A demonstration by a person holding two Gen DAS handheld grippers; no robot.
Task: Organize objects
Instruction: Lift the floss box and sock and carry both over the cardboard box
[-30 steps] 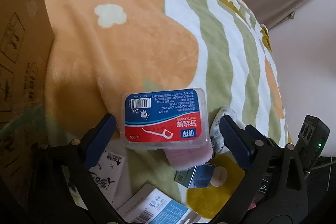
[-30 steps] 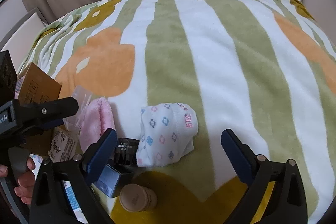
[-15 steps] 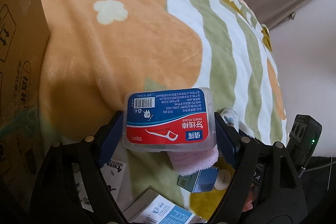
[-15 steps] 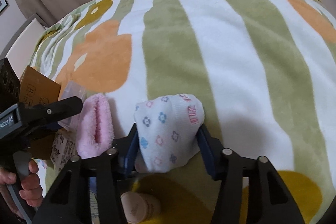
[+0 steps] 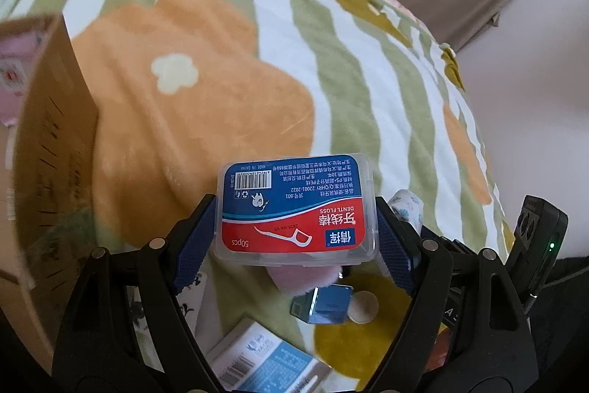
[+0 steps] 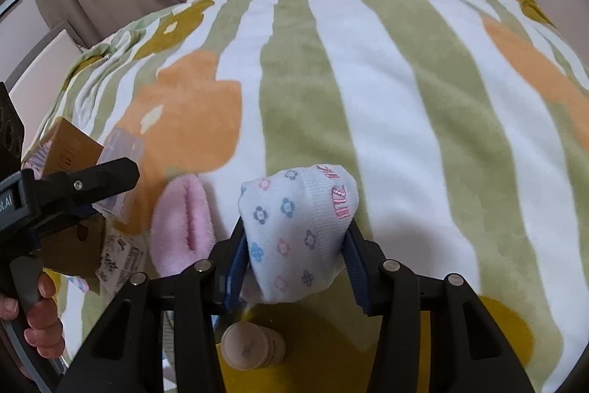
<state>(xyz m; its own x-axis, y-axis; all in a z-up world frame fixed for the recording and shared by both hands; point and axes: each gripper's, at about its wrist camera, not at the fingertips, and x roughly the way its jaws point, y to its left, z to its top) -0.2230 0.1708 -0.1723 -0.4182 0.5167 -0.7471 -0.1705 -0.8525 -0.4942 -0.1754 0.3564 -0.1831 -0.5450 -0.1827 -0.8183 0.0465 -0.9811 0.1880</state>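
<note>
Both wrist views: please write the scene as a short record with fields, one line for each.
left gripper: shut on dental floss box, lifted
right gripper: shut on flower-print sock
surface: striped blanket
left side: cardboard box
lying on blanket: pink fuzzy sock, small beige jar, blue cube box
</note>
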